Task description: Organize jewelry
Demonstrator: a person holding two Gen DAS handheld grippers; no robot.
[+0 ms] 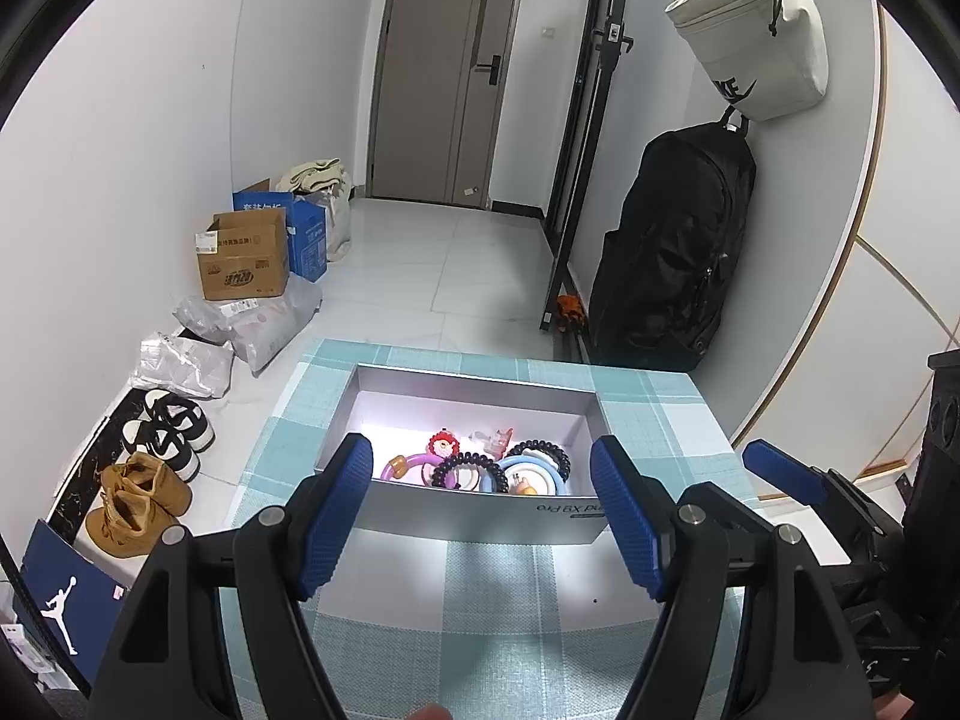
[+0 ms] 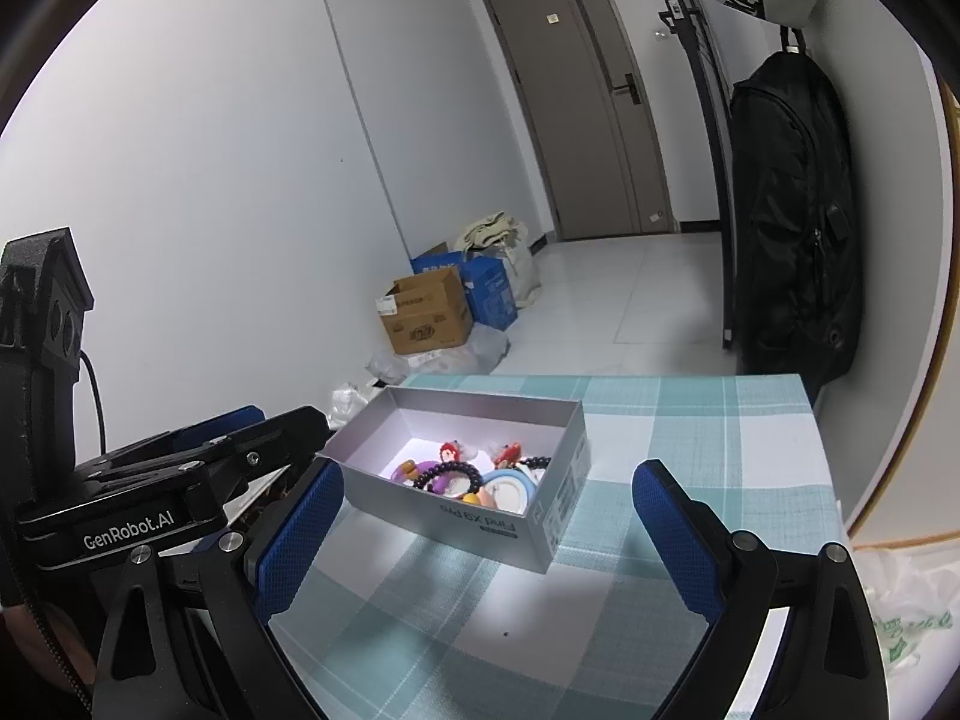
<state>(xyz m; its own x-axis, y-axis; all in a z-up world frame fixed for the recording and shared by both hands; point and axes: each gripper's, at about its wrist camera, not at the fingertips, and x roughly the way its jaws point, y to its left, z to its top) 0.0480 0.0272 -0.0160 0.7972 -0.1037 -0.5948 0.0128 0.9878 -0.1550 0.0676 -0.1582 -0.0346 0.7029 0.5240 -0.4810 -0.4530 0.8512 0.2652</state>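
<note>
A grey open box (image 1: 480, 510) (image 2: 480, 531) sits on the checked tablecloth (image 1: 480, 594) (image 2: 690, 420). Inside lie a dark beaded bracelet (image 1: 468, 468) (image 2: 451, 471), a light blue ring (image 1: 531, 476) (image 2: 507, 489), a purple ring (image 1: 403, 468) (image 2: 401, 471) and a red-haired charm (image 1: 443, 443) (image 2: 450, 451). My left gripper (image 1: 480, 525) is open and empty, just before the box's near wall. My right gripper (image 2: 486, 537) is open and empty, near the box's right corner. The left gripper's body shows in the right wrist view (image 2: 180, 480); a right finger shows in the left wrist view (image 1: 780, 471).
The table ends just beyond the box. On the floor to the left are cardboard boxes (image 1: 246, 261) (image 2: 429, 312), plastic bags (image 1: 252, 318), shoes (image 1: 141, 498) and a blue shoebox (image 1: 60, 594). A black backpack (image 1: 672, 252) (image 2: 792, 228) hangs at the right wall. A door (image 1: 444, 72) stands behind.
</note>
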